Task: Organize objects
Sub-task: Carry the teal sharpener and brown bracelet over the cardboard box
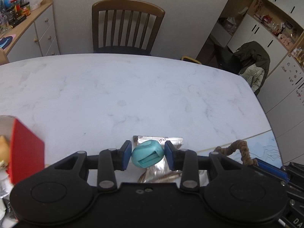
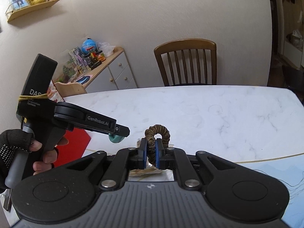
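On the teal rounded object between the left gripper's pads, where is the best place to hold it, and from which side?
Grip the teal rounded object across its smooth curved flanks, coming in level from the near side as the left hand-held gripper now does. Its recessed slot faces the camera, so the blue pads should sit on the plain sides, not over the slot. It looks slippery, so probably centre the pads at its widest part.

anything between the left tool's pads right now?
Yes: the teal object sits between the left tool pads, over a silver foil packet. Left wrist view.
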A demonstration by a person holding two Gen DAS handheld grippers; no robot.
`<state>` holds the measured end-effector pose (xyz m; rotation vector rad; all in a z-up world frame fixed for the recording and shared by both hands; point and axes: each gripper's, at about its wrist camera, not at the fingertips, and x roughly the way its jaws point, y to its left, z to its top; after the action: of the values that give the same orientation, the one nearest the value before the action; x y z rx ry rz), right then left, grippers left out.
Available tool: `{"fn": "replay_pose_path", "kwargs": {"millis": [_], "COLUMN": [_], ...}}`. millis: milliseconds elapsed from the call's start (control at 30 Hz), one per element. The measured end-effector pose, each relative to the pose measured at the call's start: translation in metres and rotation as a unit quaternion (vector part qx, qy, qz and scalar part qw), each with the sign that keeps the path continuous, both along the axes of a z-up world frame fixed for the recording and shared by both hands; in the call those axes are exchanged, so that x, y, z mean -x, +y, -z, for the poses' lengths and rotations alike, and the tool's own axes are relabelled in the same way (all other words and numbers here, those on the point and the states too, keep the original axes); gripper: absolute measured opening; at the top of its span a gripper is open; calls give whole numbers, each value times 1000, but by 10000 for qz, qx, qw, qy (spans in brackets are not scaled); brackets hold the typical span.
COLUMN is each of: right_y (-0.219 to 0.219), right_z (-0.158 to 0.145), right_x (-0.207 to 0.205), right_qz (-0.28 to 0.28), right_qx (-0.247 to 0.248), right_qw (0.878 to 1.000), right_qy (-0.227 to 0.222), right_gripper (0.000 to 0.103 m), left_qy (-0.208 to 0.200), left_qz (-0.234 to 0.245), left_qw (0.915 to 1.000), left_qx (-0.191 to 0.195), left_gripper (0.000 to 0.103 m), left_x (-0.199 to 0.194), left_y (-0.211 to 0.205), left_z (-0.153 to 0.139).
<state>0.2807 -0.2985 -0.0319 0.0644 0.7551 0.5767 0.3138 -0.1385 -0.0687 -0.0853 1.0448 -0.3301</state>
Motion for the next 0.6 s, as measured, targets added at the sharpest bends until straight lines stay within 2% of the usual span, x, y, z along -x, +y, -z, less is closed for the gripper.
{"fn": "replay_pose_path", "kwargs": {"millis": [333, 600], "right_y": [44, 94], "right_z": [-36, -62], "right_x": [51, 91], "right_qz": [-168, -371], "right_qx": [546, 673], "right_qw": [9982, 9959], "right_qy": [-205, -475], "right_gripper": [8, 8], "left_qy": [-322, -508], "left_qz": [197, 240], "left_qw": [9992, 9984], "left_qx": [112, 77], "left_gripper": [36, 36], "left_x": [42, 66], "left_y": [47, 104], "left_z": [-36, -60]}}
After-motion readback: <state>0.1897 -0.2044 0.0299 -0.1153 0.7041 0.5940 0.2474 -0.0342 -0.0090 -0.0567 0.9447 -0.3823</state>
